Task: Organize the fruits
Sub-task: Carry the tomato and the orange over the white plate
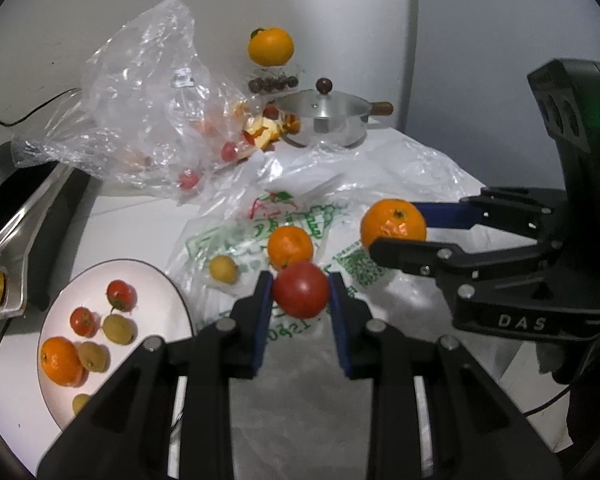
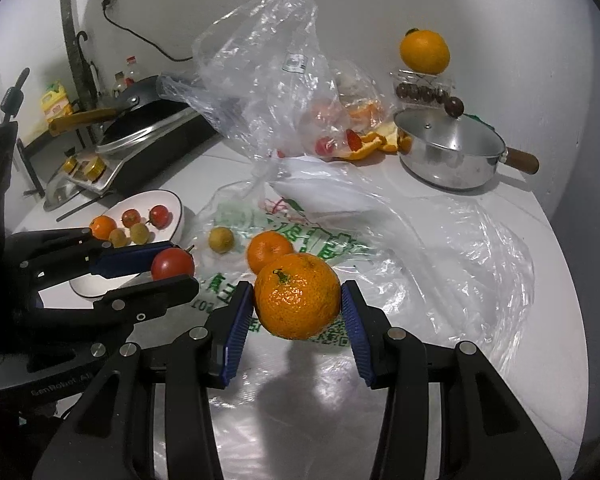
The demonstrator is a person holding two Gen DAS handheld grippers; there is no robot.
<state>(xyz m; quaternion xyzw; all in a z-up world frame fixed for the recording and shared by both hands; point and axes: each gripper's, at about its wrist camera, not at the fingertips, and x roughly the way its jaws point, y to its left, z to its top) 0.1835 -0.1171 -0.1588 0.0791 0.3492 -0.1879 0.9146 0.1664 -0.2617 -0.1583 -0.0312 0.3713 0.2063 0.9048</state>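
The left gripper (image 1: 301,294) held a tomato (image 1: 301,290); the right gripper (image 2: 298,304) clamped an orange (image 2: 297,296). Both fruits hung above the printed bag (image 1: 300,220), right of the plate (image 1: 156,280). The tomato was nearer the plate, so it probably goes first.

White bench (image 2: 500,360), crumpled clear plastic bags (image 2: 260,64) across its middle, white plate (image 1: 168,292) of fruit at the left, lidded steel pot (image 2: 452,152) at the back, stove (image 2: 148,140) at far left
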